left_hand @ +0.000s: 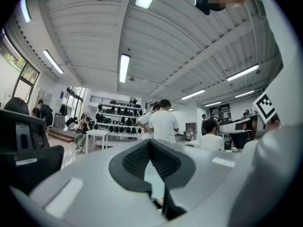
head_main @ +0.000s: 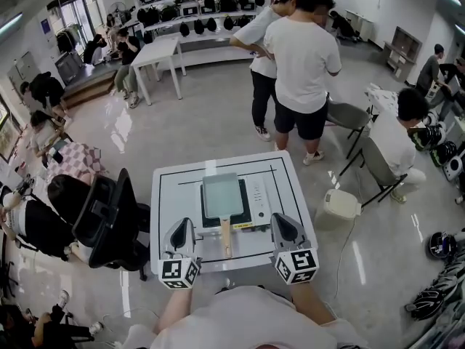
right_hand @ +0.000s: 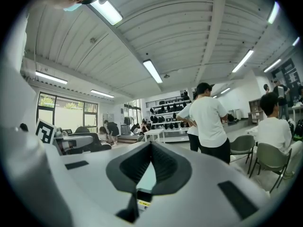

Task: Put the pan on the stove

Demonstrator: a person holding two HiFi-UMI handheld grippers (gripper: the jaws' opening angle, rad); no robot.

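The pan (head_main: pixel 221 195) sits flat on the stove (head_main: pixel 257 203), handle (head_main: pixel 226 238) pointing back at the person. The left gripper (head_main: pixel 182 224) and right gripper (head_main: pixel 283 221) hover either side of the stove's near edge, fingers pressed together, holding nothing. Job looks finished!

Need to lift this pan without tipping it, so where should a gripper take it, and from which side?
Take the wooden handle near its middle, coming from the near side of the table. It is narrow and straight and juts from the pan toward the person, past the front of the stove; the pan's body looks too broad for jaws.
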